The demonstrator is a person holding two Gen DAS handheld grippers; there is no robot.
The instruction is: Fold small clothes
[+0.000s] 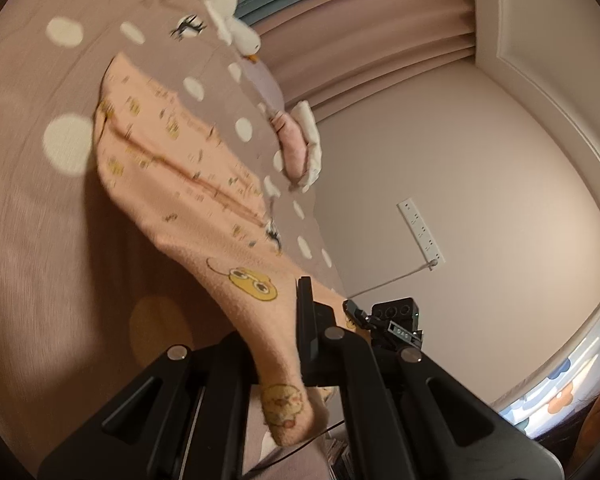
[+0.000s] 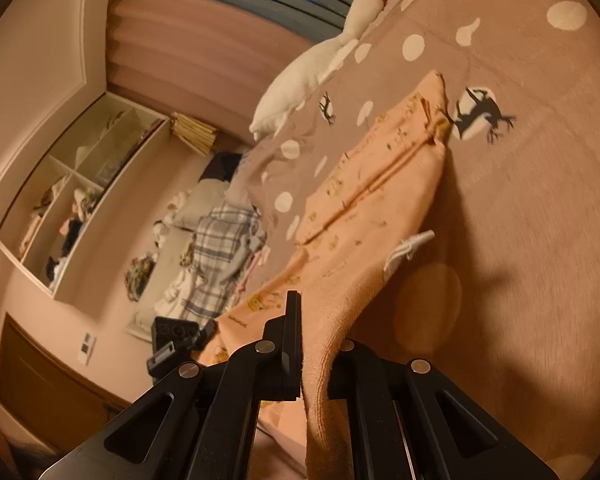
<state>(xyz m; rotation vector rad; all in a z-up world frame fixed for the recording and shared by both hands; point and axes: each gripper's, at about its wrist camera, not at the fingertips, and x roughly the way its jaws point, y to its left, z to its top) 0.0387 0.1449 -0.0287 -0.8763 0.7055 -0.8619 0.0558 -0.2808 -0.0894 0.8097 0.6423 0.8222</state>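
Note:
A small peach garment (image 1: pixel 172 160) with yellow cartoon prints hangs stretched above a pink polka-dot bedspread (image 1: pixel 32 220). My left gripper (image 1: pixel 278 344) is shut on one near corner of it. My right gripper (image 2: pixel 314 344) is shut on the other near corner of the garment (image 2: pixel 364 216); a white label (image 2: pixel 406 248) sticks out of its side. The far end of the garment rests on the bedspread (image 2: pixel 540 200). Each view shows the other gripper at the garment's opposite corner.
A white goose plush (image 2: pixel 312 64) and a pink cushion (image 1: pixel 296 140) lie at the far end of the bed. A wall with a power strip (image 1: pixel 420 228) is to the right in the left wrist view. Shelves (image 2: pixel 72 188) and a pile of clothes (image 2: pixel 216 248) stand beyond the bed's edge.

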